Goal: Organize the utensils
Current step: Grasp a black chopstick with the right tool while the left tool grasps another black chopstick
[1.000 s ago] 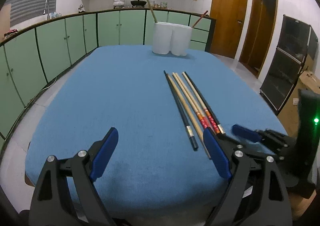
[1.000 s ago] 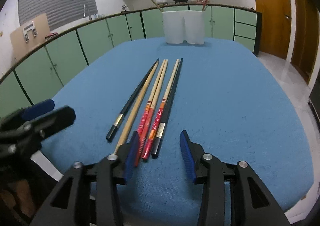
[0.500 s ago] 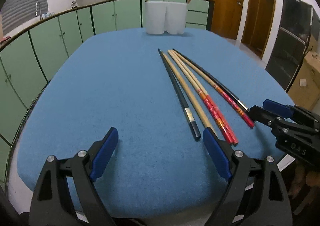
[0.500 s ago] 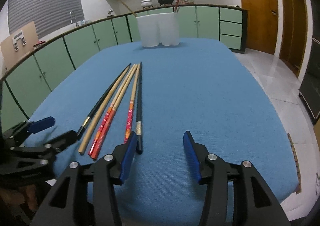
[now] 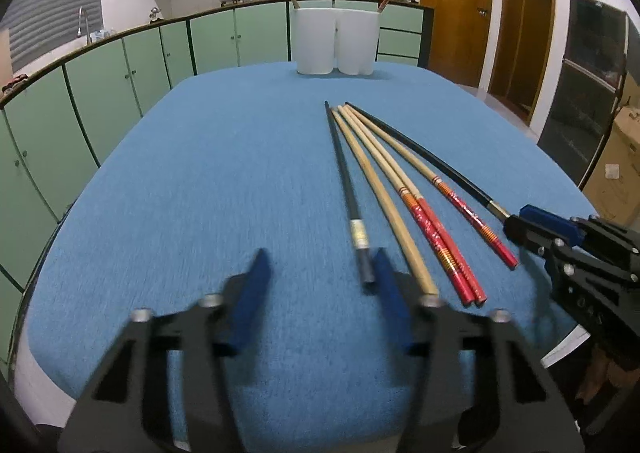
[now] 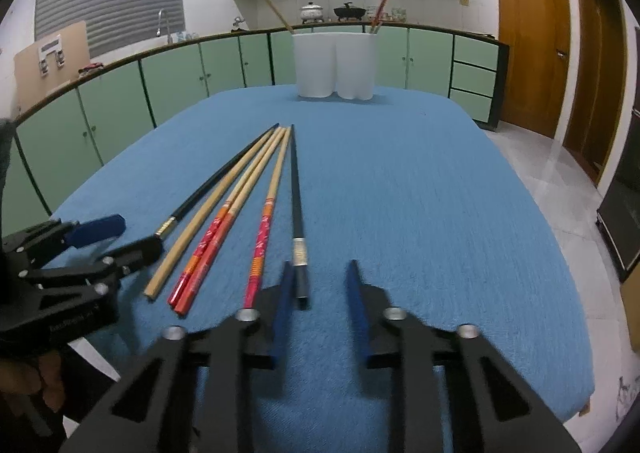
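Blue cloth (image 5: 208,181) is still strewn with six chopsticks (image 5: 404,189); only two are stood in the white holder (image 5: 335,41). Both jaws have just been closing: the left gripper (image 5: 320,273) and right gripper (image 6: 318,285) are each seen around a black chopstick's end, not yet clamped.

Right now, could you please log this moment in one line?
left gripper: jaws just closing, leftmost black chopstick between, ungripped | right gripper: jaws just closing, rightmost black chopstick between, ungripped
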Demonstrator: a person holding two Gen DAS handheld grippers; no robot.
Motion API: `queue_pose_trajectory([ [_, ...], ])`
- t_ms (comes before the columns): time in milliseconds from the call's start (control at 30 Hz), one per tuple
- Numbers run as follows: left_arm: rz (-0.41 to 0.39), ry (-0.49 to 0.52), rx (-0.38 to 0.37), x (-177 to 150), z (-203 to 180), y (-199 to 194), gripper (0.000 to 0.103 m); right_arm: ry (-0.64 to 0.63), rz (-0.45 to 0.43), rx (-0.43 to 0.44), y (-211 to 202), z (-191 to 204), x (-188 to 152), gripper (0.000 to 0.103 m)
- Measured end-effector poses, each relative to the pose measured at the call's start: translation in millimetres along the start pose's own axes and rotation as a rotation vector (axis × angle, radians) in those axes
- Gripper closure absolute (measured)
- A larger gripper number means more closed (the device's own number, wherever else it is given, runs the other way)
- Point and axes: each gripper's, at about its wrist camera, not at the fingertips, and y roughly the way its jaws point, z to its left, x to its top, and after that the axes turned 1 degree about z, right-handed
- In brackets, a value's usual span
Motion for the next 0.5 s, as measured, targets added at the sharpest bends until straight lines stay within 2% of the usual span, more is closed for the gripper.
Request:
queue_pose_trajectory([
  [33,-0.003,-0.001,-0.004,0,0,0,0.071,0.014,-0.002,-0.010,0,-3,0,0.093],
  [67,-0.007,0.002,-0.006,0,0,-1,0.073,0.024,-0.004,-0.016,-1,-5,0,0.093],
  [133,-0.010,0.002,-0.020,-1,0,-1,0.087,0.053,-0.006,-0.040,-3,-11,-1,0.093],
  [233,-0.011,0.003,-0.040,-1,0,-2,0.095,0.111,0.001,-0.075,-8,-19,-2,0.094],
  [333,-0.012,0.006,-0.061,-2,-1,-3,0.095,0.131,0.009,-0.067,-13,-21,-4,0.094],
  [433,-0.012,0.005,-0.071,-4,-1,-5,0.092,0.094,0.005,-0.050,-16,-16,-9,0.094],
  [467,-0.013,0.006,-0.067,-4,0,-4,0.089,0.081,0.001,-0.049,-17,-15,-10,0.094],
  [500,-0.016,0.006,-0.058,-2,0,-3,0.069,0.075,-0.001,-0.051,-17,-14,-11,0.093],
])
